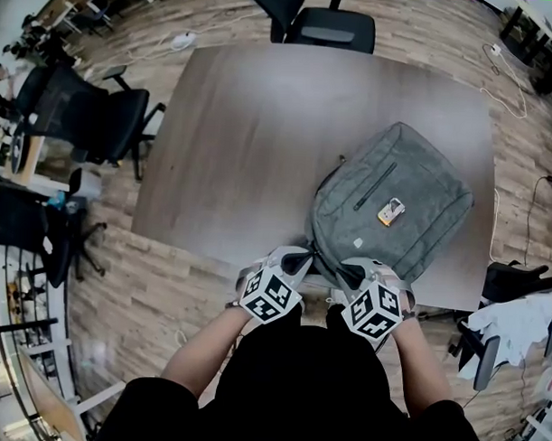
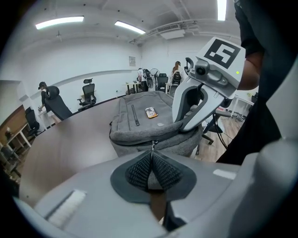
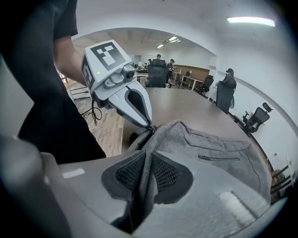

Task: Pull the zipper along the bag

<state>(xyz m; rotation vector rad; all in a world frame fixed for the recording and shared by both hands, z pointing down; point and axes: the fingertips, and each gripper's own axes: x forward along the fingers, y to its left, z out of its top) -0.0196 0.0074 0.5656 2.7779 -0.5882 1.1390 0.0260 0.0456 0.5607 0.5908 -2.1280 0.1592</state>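
Person's arms (image 1: 199, 362): two bare arms reach out from a black top, and each hand holds one gripper
Left gripper (image 2: 152, 162): its two jaws are pressed together on the zipper pull (image 2: 152, 147), and it points forward and down at the near end of the bag (image 1: 413, 175)
Right gripper (image 3: 146, 173): its jaws are squeezed onto a fold of the grey bag cloth, just to the right of the left gripper
How the grippers sit: they are side by side at the near edge of the table (image 1: 261, 133), with their tips close together at the bag's near end
Zipper pull: a small metal piece that sticks out of the bag's near end toward the person
Bag: a grey backpack lying flat on the near right part of the table, with its near end right at the table edge
Bag's long side: it runs away from the person and leans a bit to the right, with the zipper end closest to the person
Pocket zip (image 1: 375, 185): a dark line on top of the bag that runs the same way as the bag's long side
Little orange and white thing (image 1: 391, 211): it lies on top of the bag beside the pocket zip; it may be a tag, but it is too small to tell
Black chair (image 1: 330, 27): it stands at the far end of the table, on the wooden floor (image 1: 120, 282)
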